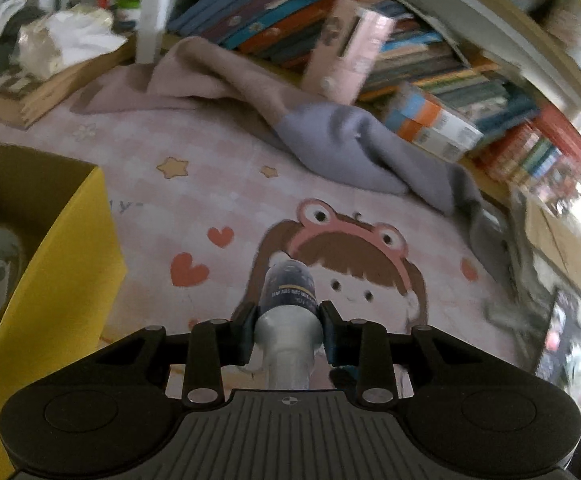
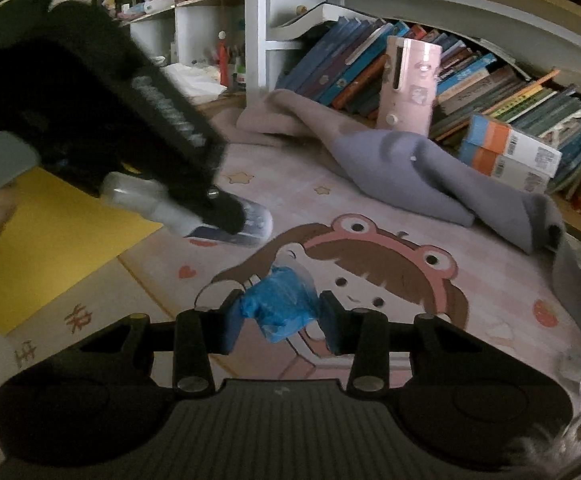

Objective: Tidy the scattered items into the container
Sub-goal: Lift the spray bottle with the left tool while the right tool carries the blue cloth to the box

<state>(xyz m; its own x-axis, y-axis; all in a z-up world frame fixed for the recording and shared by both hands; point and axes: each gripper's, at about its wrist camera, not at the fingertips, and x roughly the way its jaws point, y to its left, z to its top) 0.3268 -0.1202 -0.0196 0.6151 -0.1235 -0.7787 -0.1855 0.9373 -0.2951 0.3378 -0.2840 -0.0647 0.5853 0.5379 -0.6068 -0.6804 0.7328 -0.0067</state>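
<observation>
Left gripper [image 1: 288, 330] clamped on bottle [image 1: 288, 300], right gripper [image 2: 280, 312] pinching blue wad [image 2: 280, 304], both above mat nr yellow box [image 1: 50, 260]. Risk: slick bottle slips, or grippers collide w/ each other over box.

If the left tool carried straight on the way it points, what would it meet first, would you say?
Probably the pink cartoon-printed play mat: beyond the left tool and its clear plastic bottle only bare mat shows, though depth is uncertain.
</observation>
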